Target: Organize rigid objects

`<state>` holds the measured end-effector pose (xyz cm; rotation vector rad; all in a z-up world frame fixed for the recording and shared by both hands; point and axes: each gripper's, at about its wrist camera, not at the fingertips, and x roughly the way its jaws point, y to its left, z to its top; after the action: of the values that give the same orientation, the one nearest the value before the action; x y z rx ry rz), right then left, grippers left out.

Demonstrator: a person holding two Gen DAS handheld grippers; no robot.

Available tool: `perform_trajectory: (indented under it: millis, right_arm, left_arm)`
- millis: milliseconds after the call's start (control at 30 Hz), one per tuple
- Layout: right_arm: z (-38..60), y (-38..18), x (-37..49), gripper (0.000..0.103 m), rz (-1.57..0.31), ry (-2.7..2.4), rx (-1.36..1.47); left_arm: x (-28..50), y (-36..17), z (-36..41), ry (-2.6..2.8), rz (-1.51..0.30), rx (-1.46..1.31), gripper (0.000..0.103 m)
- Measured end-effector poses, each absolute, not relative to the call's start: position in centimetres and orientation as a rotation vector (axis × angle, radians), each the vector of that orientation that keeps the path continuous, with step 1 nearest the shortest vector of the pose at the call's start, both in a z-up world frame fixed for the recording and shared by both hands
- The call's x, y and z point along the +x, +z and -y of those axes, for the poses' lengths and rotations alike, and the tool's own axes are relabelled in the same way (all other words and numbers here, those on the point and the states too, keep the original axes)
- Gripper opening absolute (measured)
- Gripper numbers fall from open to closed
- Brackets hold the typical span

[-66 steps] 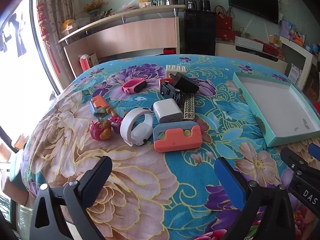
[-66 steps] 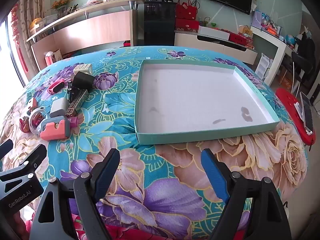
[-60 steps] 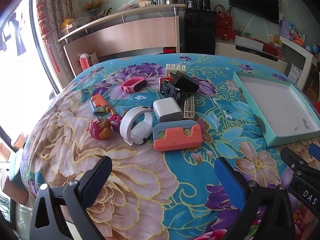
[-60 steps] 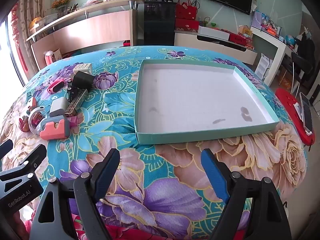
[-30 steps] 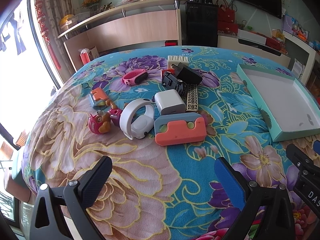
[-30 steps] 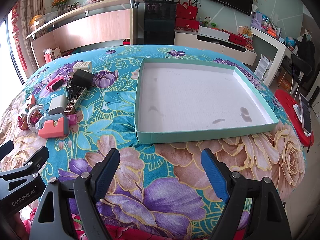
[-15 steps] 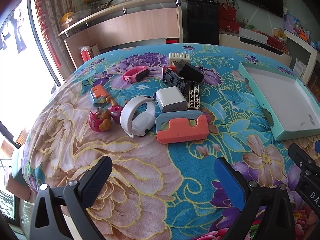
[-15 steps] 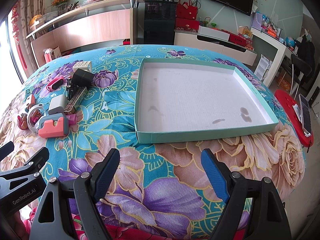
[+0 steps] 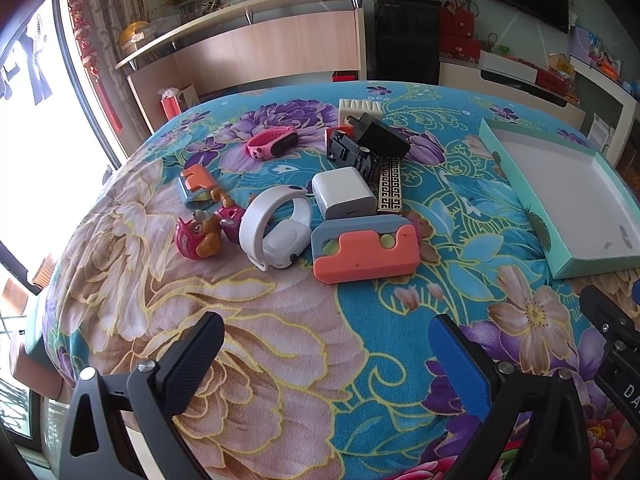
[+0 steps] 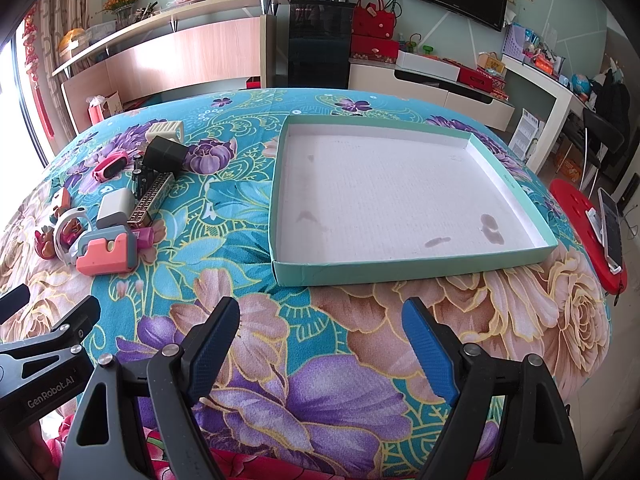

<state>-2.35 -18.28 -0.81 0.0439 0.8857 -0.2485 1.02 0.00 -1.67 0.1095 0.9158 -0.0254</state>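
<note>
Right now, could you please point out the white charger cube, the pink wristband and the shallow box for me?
white charger cube [image 9: 343, 192], left wrist view, its top face.
pink wristband [image 9: 272, 142], left wrist view, its band.
shallow box [image 10: 400, 268], right wrist view, its near wall.

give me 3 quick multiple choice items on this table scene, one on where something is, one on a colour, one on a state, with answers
1. Where does the white charger cube lie?
A. inside the tray
B. among the clutter, just behind the orange and grey block
C. between a claw's fingers

2. What colour are the outer walls of the shallow tray?
A. mint green
B. red
C. black

3. What state is the right claw in?
A. shut on a toy
B. shut on nothing
C. open with nothing in it

Answers:
1. B, since the cube sits in the pile directly beyond the block.
2. A, as the near wall is mint green around a white floor.
3. C, because its fingers stand wide apart over bare cloth.
</note>
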Motion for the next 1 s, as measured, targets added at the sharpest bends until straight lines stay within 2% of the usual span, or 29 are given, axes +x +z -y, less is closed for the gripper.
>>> perform_trajectory:
  millis: [1000]
  right_arm:
    - [18.23, -0.94, -1.93, 0.084, -0.892, -0.242, 0.048]
  left_arm:
    - [0.84, -1.59, -0.66, -0.034, -0.918, 0.07, 0.103]
